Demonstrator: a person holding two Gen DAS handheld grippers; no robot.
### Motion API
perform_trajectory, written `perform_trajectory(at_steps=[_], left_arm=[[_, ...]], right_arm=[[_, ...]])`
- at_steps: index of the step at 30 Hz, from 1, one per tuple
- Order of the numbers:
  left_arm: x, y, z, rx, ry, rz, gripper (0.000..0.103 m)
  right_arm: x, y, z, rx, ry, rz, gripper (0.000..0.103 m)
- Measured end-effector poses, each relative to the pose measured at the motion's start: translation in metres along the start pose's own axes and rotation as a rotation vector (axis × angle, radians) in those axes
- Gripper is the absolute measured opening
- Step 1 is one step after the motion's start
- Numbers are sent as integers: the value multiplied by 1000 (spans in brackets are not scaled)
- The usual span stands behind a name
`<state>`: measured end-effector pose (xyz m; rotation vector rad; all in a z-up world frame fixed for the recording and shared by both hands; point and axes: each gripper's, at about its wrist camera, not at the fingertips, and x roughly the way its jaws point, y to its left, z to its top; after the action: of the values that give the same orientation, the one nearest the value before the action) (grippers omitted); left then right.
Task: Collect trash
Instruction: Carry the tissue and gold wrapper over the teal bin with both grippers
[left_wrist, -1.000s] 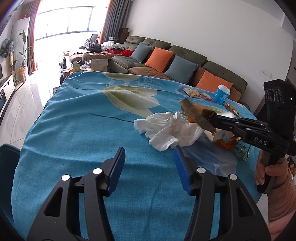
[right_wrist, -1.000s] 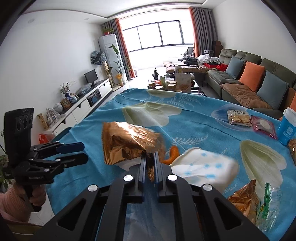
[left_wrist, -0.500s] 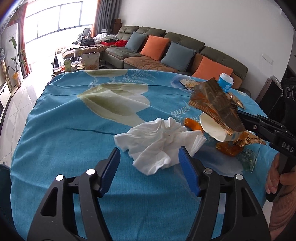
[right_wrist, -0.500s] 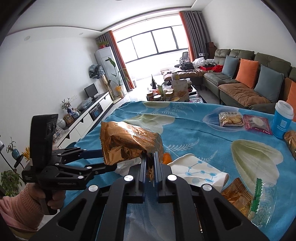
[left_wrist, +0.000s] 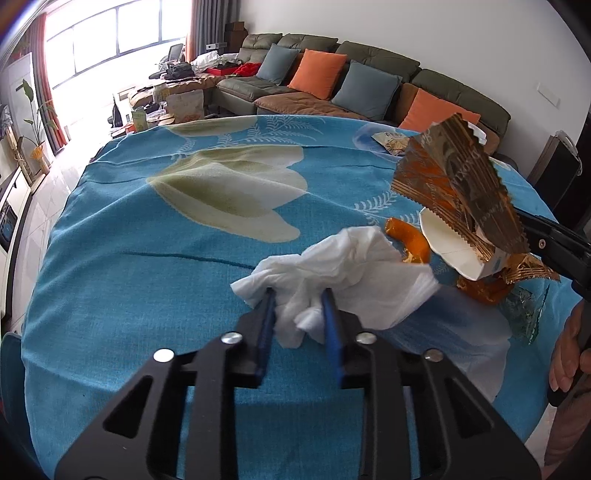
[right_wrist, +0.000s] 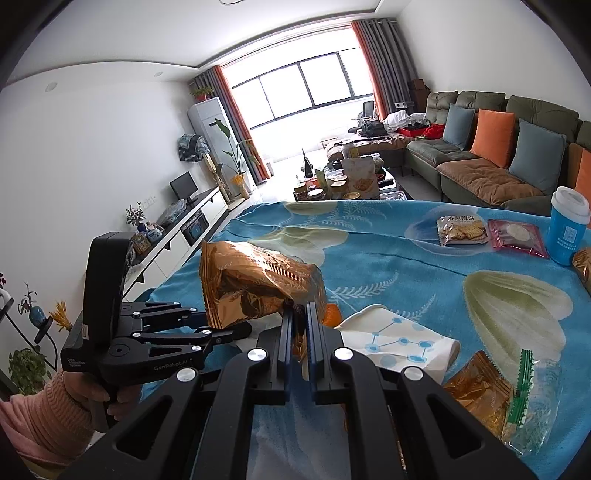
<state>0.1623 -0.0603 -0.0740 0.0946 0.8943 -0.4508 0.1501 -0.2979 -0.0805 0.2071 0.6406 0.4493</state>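
The left gripper (left_wrist: 298, 295) was down on the blue tablecloth (left_wrist: 147, 266), its jaws closing w/ a fold of the crumpled white tissue (left_wrist: 340, 266) between the blue pads, which looked to be squeezing it. The tissue lay near the table's front edge, just beside an orange peel (left_wrist: 408, 238) & a white paper cup (left_wrist: 448, 251) on its side. The right gripper (right_wrist: 300, 314) had its fingers pressed tight on a gold snack bag (right_wrist: 255, 280), held up off the table. More wrappers (right_wrist: 506, 391) lay by the right side. A blue cup (right_wrist: 567, 230) stood far back, upright.
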Motion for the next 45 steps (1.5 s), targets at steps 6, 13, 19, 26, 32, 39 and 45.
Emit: perform_trajectory(at_steps=[6,13,19,26,32,39,45], left_arm=[[-12,5,-8,-30,-28,-33,10],[-36,16,-20,-67,-69,-48,10],[-66,32,-36,-106,-116,-42,10],[-103,49,-56,-155,-161,-15,10],[-127,66,-74,-192,-185,22,10],[-155,92,-95,-255,-227,63,10],[-181,120,-114,-317,-264,121,10]], right_arm=[[-1,1,0,4,-6,2,6],[-2,6,1,-2,-12,14,6],[2,19,3,-19,-13,39,6],[10,40,5,-53,-3,80,6],[20,61,3,-89,17,120,6],[34,88,1,-138,44,164,6],[47,118,1,-193,66,206,6]])
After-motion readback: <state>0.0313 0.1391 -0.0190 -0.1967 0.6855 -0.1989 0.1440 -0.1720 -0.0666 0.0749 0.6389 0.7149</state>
